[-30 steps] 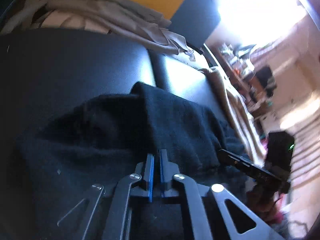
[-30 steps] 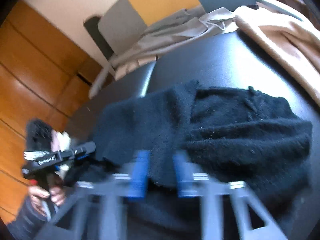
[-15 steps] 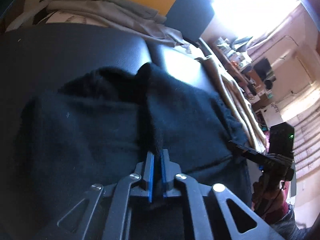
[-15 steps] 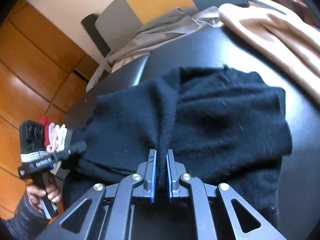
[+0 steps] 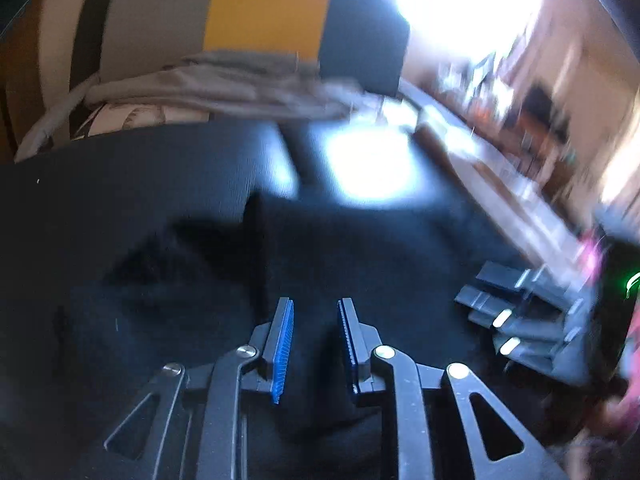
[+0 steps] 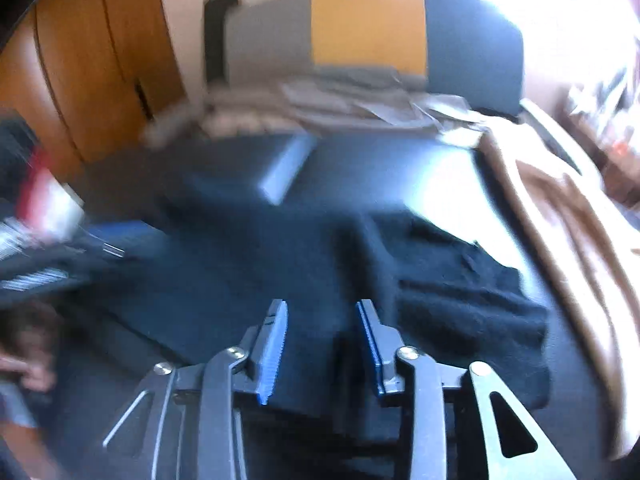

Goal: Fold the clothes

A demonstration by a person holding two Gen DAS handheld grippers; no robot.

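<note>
Black knit fabric, the sweater (image 5: 360, 264), lies folded on the dark padded surface (image 5: 120, 168) directly ahead of both of my grippers. On my left wrist view, the left gripper (image 5: 314, 308) has its blue-padded fingers (image 5: 283, 336) spread, with nothing between them; the garment sits below and beyond the tips, and blur prevents me from confirming contact. This view alone shows the right gripper (image 5: 516, 312) from the outside, at the right edge over the sweater's right portion, with a green indicator light just beside it. On my right wrist view, the right gripper (image 6: 322, 312) also has its fingers (image 6: 274, 344) spread, empty, above the near edge of the sweater (image 6: 460, 300). This view alone shows the garment's right side clearly: a layered fold with a raised ridge running away from the tips, and a tan cloth (image 6: 560, 216) draped along the surface's right edge, just beside the sweater. It also shows the left gripper (image 6: 36, 276) as a blurred shape at the left margin, with the hand (image 6: 28, 368) holding it below, and orange wooden panels (image 6: 92, 52) behind. Both views share the far background: a grey, yellow and dark blue backrest (image 5: 264, 12) with grey cloth (image 5: 224, 84) piled at its base. Both frames carry motion blur.
</note>
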